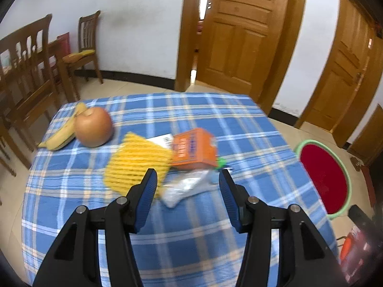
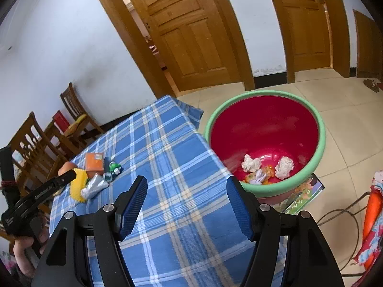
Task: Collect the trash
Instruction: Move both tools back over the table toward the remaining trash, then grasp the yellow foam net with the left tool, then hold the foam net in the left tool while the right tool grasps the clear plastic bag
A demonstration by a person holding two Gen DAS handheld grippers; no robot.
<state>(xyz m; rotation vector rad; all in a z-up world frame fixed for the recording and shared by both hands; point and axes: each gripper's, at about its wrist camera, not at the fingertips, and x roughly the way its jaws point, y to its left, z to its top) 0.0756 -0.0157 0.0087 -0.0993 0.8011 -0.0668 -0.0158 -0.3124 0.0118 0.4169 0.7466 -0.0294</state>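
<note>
While trash remains: silver wrapper [image 1: 189, 186] on surface [image 1: 191, 239], long axis crosswise.
Left claw [image 1: 188, 179]: released, wrapper just ahead, nearer.
Right claw [image 2: 186, 186]: released, beside basin [image 2: 320, 143].

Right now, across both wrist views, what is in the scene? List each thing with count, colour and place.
Table: one, blue plaid cloth, centre.
Apple: one, orange-red, far left of table.
Banana peel: one, yellow, touching the apple's left side.
Foam net: one, yellow, mid-table.
Carton: one, orange, right of the net.
Wrapper: one, silvery, in front of the carton.
Basin: one, red inside, green rim, on the floor right of the table.
Paper wads: two, white, inside the basin.
Chairs: several, brown wood, left wall.
Doors: two, brown wood, back wall.
Left gripper: open, above the wrapper.
Right gripper: open, over the table edge.
</note>
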